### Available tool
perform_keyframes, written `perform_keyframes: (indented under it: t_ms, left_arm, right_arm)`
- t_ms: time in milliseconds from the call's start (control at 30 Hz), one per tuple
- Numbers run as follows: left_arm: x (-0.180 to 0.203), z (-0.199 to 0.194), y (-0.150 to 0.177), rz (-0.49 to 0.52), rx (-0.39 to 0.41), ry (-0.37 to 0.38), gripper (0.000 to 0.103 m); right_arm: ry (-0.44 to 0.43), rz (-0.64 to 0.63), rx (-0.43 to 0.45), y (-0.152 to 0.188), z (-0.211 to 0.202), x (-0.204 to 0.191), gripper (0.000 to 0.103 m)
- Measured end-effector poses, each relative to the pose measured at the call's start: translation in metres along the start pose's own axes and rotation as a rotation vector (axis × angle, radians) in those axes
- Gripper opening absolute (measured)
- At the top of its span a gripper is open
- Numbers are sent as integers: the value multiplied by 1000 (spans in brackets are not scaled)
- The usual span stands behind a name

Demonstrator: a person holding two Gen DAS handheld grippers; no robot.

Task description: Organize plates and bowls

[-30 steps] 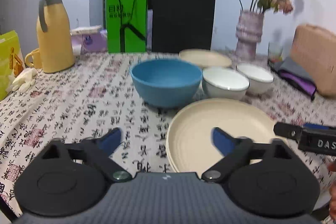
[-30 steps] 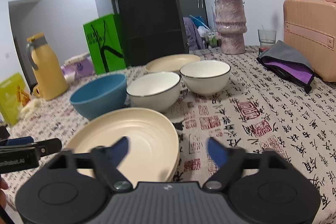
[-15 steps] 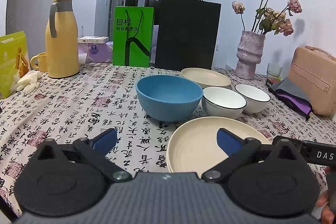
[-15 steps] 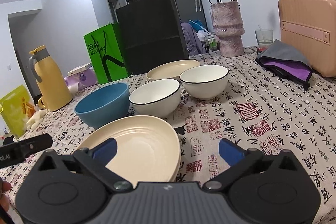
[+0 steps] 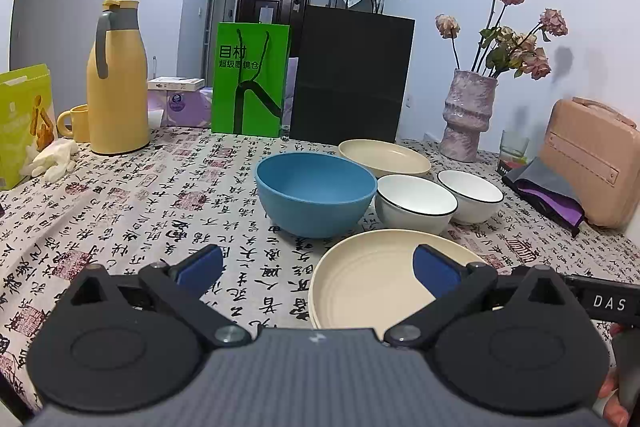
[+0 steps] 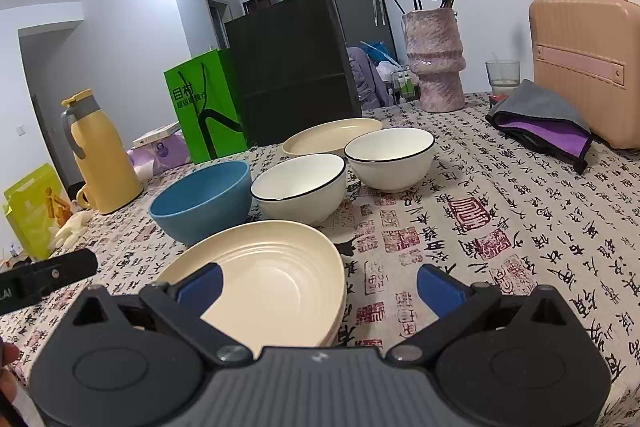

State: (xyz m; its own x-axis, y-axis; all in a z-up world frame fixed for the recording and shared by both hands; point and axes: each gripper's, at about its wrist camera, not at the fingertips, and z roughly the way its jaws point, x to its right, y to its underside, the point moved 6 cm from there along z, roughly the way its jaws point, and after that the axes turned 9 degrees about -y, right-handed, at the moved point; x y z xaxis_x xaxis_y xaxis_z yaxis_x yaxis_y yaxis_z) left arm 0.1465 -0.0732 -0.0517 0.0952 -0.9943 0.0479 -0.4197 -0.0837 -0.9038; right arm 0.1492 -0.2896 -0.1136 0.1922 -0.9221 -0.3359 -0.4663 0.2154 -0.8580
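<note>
Left gripper [image 5: 318,265] and right gripper [image 6: 318,285] are held wide, empty, above the tablecloth [image 6: 520,227]. The near cream plate [image 6: 272,275] is seen just before both; the blue bowl [image 5: 316,199] sits beyond it.

The left hand-held gripper [image 5: 318,269] and the right hand-held gripper [image 6: 320,287] are both held low and level side by side, each with jaws spread wide, blue fingertips [image 5: 200,263] apart and holding nothing.
</note>
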Motion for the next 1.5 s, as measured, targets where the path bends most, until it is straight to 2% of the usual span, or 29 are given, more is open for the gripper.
perform_keyframes:
  t_ms: [1500]
  left_arm:
    - [3, -2, 1, 5, 1, 24, 103]
  right_arm:
    - [6, 15, -21, 7, 1, 6, 103]
